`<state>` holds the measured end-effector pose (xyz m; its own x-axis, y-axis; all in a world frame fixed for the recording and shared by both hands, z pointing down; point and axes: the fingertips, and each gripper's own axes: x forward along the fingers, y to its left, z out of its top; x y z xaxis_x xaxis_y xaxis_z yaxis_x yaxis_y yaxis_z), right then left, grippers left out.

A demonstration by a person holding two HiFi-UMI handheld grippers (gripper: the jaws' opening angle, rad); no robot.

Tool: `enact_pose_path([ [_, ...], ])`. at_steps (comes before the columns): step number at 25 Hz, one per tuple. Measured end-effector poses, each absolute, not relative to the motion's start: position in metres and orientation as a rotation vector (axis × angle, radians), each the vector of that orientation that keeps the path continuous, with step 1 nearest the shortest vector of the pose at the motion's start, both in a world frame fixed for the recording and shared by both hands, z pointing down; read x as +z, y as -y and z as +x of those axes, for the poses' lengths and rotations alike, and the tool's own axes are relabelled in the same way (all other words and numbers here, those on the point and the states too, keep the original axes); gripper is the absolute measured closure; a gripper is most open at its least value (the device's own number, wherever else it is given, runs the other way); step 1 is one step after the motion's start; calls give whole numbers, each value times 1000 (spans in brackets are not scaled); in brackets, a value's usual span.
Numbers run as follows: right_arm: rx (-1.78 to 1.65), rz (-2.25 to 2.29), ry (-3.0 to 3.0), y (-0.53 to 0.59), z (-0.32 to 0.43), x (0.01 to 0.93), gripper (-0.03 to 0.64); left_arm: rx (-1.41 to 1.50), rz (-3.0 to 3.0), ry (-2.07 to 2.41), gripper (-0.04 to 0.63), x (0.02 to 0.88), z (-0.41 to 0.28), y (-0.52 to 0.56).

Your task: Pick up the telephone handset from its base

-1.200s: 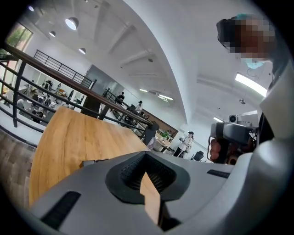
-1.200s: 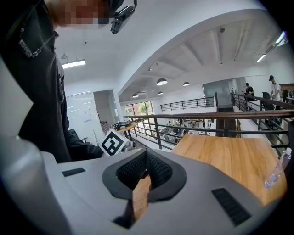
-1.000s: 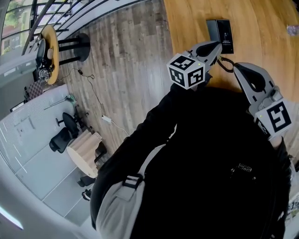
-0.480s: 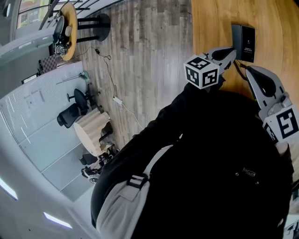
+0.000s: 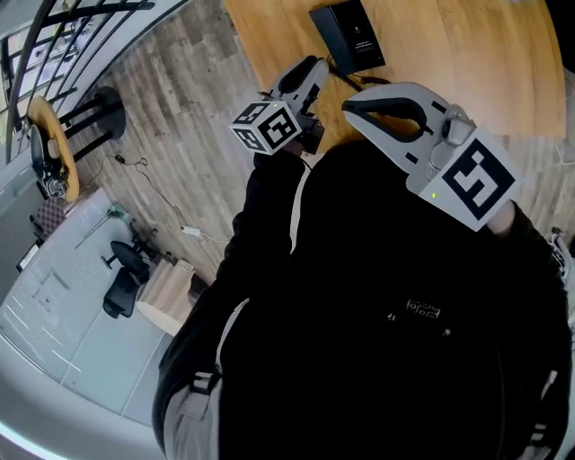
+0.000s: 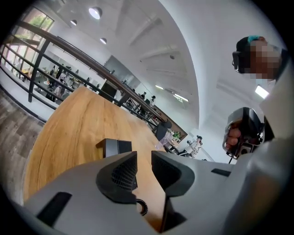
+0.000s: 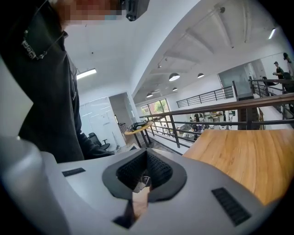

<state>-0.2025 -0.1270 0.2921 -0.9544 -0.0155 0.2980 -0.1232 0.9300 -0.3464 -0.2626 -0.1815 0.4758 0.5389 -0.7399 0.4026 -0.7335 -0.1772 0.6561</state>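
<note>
The black telephone (image 5: 346, 36) lies on the wooden table (image 5: 449, 54), and its coiled cord (image 5: 346, 76) runs back toward me. I cannot tell handset from base. My left gripper (image 5: 310, 67) hovers just short of it over the table's near edge. In the left gripper view its jaws (image 6: 144, 158) are opening. Only the table shows in the gap between them, with the telephone (image 6: 115, 147) beyond and a cord coil (image 6: 142, 207) below. My right gripper (image 5: 352, 106) is held higher beside it. Its tips (image 7: 146, 156) meet, aimed past the table (image 7: 248, 156).
My black jacket (image 5: 377, 314) fills the lower head view. Left of the table, wood flooring (image 5: 189, 135) leads to a railing (image 5: 72, 27), with a round table (image 5: 49, 148) and office chairs (image 5: 121, 265) on the level below. A railing (image 6: 55, 50) borders the table's far side.
The head view has swung, so the table and telephone now sit at top centre. The right gripper has come up nearer the camera. The left gripper stays just short of the telephone.
</note>
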Motion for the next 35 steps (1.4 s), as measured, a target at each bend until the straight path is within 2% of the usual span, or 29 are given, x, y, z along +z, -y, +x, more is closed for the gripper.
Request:
enact_pose_path([
  [5, 534, 84, 2790, 123, -199, 292, 600, 25, 1874, 1152, 500, 527, -269, 179],
  [13, 517, 64, 2797, 117, -195, 288, 600, 82, 1877, 1067, 460, 553, -264, 184],
  [17, 457, 144, 2746, 122, -189, 299, 600, 321, 1970, 1244, 460, 543, -272, 189],
  [18, 439, 183, 2735, 125, -187, 302, 600, 405, 1998, 1322, 468, 534, -272, 190],
  [20, 435, 247, 2719, 132, -183, 309, 600, 546, 2075, 1414, 554, 512, -260, 193],
  [24, 418, 280, 2696, 134, -185, 315, 600, 599, 2178, 1404, 555, 497, -230, 202],
  [29, 379, 242, 2720, 131, -190, 315, 600, 628, 2144, 1346, 543, 523, -232, 200],
  [33, 381, 237, 2715, 129, -189, 311, 600, 620, 2109, 1322, 485, 534, -240, 198],
  [35, 386, 235, 2718, 129, -190, 309, 600, 652, 2078, 1331, 482, 543, -244, 199],
])
